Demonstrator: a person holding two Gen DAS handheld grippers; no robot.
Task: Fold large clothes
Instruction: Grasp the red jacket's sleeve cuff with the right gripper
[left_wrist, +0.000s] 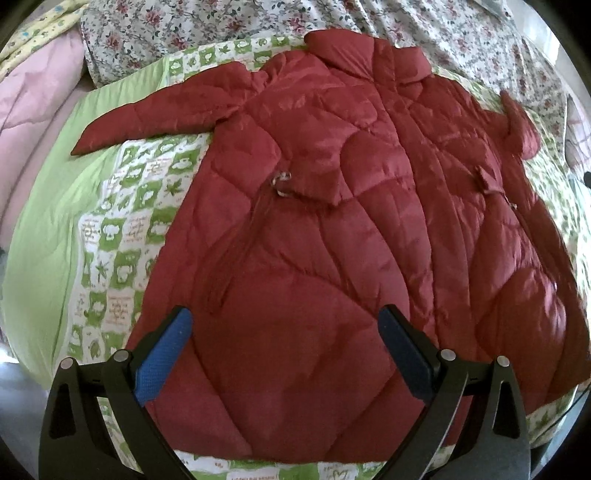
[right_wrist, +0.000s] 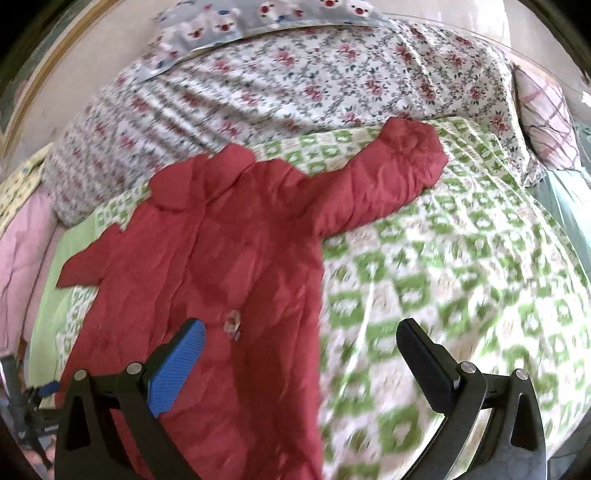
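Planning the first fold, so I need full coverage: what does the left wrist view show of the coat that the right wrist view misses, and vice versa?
Left wrist only: the red quilted puffer coat's hem near the open left claw, plus its metal ring clasp in sharp focus.

Right wrist only: the whole right sleeve stretched across the green-and-white patterned quilt, and a pillow printed with bears. The right claw is open.

Both: collar, left sleeve, floral bedsheet.
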